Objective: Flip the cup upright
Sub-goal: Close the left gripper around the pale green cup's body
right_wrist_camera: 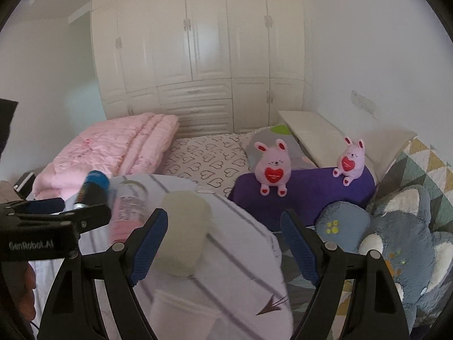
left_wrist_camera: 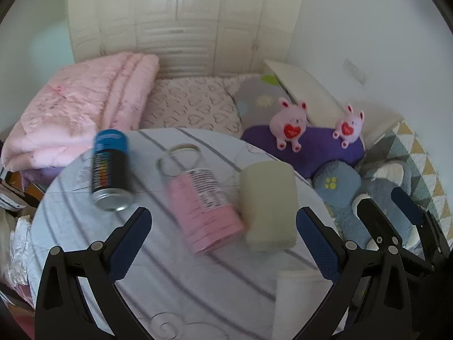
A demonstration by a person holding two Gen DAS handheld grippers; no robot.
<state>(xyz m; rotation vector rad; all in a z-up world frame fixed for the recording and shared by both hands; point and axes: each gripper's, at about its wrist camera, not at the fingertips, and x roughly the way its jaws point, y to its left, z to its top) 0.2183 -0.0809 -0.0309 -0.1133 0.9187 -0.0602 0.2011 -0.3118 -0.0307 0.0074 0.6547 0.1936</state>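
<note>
Room: bedroom with a cream wardrobe (right_wrist_camera: 198, 42) at the back; a bed carries a pink quilt (left_wrist_camera: 76, 113), two pink plush toys and a purple cushion (right_wrist_camera: 305, 189).
Surface: round table (left_wrist_camera: 158, 277) under a striped cloth, set against the bed.
Cup: pale cup (left_wrist_camera: 269, 204) lies on its side near the table's right edge, so it needs turning; which end is the mouth cannot be told through the blur.
Neighbours: pink-labelled jar (left_wrist_camera: 198, 201) also lies on its side, touching or just beside the cup's left flank. A dark can (left_wrist_camera: 110, 167) stands tilted near the left edge, well apart from the cup.
Near edge: a white object (left_wrist_camera: 300, 297), blurred, sits at the table's near right edge; what it is cannot be told.
Left gripper (left_wrist_camera: 223, 243): jaws wide open, holding nothing, aimed over the near half of the table with the jar and cup ahead of its fingers.
Right gripper (right_wrist_camera: 223, 240): jaws wide open, empty, held low beside the left gripper; the cup (right_wrist_camera: 184, 232) sits just ahead of its left finger.
Judgement: approach stage, cup not yet gripped. The right gripper looks better placed to take it.
Risk: the jar crowds the cup's left side and may be knocked.
</note>
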